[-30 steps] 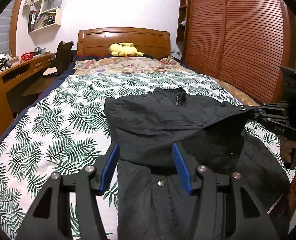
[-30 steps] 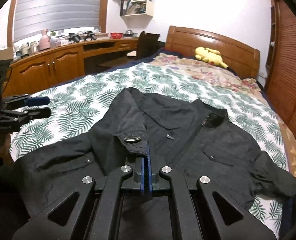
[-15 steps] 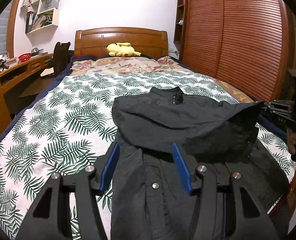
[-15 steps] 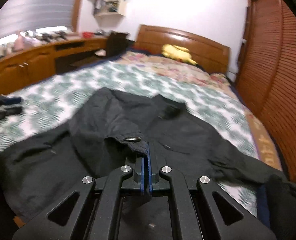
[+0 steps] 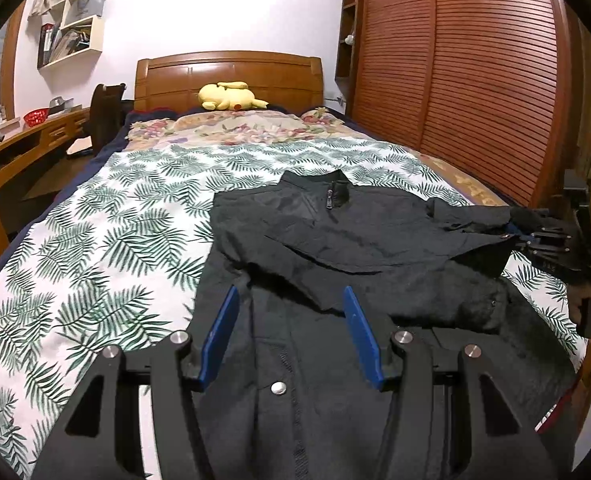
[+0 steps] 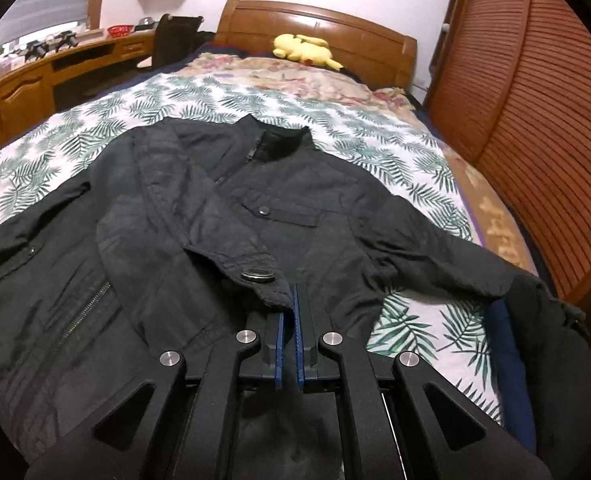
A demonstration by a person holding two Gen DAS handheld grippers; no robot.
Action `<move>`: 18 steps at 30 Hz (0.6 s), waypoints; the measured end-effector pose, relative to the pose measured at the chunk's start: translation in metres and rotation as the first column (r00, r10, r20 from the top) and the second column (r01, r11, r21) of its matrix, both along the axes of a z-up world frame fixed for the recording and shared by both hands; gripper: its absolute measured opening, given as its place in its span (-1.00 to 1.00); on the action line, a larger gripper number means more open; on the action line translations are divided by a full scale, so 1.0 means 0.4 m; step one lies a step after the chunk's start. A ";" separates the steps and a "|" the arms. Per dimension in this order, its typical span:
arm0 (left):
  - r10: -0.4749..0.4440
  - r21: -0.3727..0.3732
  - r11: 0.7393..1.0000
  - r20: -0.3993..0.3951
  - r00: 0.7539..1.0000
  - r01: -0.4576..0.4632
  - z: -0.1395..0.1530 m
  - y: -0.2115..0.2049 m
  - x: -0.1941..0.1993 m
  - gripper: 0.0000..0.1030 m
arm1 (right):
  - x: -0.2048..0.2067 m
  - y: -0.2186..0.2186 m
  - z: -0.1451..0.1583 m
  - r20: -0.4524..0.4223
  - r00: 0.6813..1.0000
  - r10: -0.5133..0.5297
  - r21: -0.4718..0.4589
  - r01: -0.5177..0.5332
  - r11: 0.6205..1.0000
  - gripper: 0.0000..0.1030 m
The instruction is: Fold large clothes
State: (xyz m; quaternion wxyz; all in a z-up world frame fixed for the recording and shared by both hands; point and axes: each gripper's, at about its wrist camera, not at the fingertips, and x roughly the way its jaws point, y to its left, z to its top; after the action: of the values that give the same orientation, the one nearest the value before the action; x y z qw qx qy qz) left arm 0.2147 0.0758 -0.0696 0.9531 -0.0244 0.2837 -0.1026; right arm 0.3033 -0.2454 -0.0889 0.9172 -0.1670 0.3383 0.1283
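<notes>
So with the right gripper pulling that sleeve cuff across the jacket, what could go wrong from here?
1. The right gripper pinches only the thin edge of the cuff, beside its button; the cloth may slip out mid-fold.
2. The left gripper hovers open over the black jacket, pinning nothing, so the body may drag or bunch.
3. The other sleeve lies spread towards the bed's edge and could slide off.

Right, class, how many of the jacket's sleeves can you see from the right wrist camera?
2. One sleeve crosses the jacket's front, its cuff pinched in the right gripper; the other sleeve lies out to the right on the bed.
</notes>
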 end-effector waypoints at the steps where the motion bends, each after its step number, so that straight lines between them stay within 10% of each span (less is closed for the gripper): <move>1: -0.003 0.000 1.000 -0.002 1.000 0.003 -0.001 -0.006 0.005 0.04 | -0.003 -0.003 0.003 0.007 1.000 0.005 0.003 -0.005 1.000 -1.00; 10: -0.050 0.000 0.999 -0.006 0.999 0.050 -0.013 -0.085 0.039 0.04 | -0.012 -0.038 -0.005 -0.023 0.999 -0.025 0.014 0.025 1.000 -0.87; 14: -0.069 0.007 0.998 -0.007 0.998 0.069 -0.019 -0.118 0.048 0.04 | -0.027 -0.047 0.007 0.001 1.000 -0.008 0.051 0.008 0.999 0.07; 18: -0.087 0.006 0.996 -0.010 0.996 0.087 -0.023 -0.148 0.058 0.04 | -0.016 -0.033 0.009 0.000 1.000 0.028 0.081 -0.028 0.996 0.07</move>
State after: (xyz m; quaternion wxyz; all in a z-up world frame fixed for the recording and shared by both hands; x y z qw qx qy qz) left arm 0.2378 0.0164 -0.0789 0.9464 -0.0094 0.2896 -0.1427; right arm 0.2969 -0.2585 -0.0853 0.9211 -0.1341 0.3311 0.1549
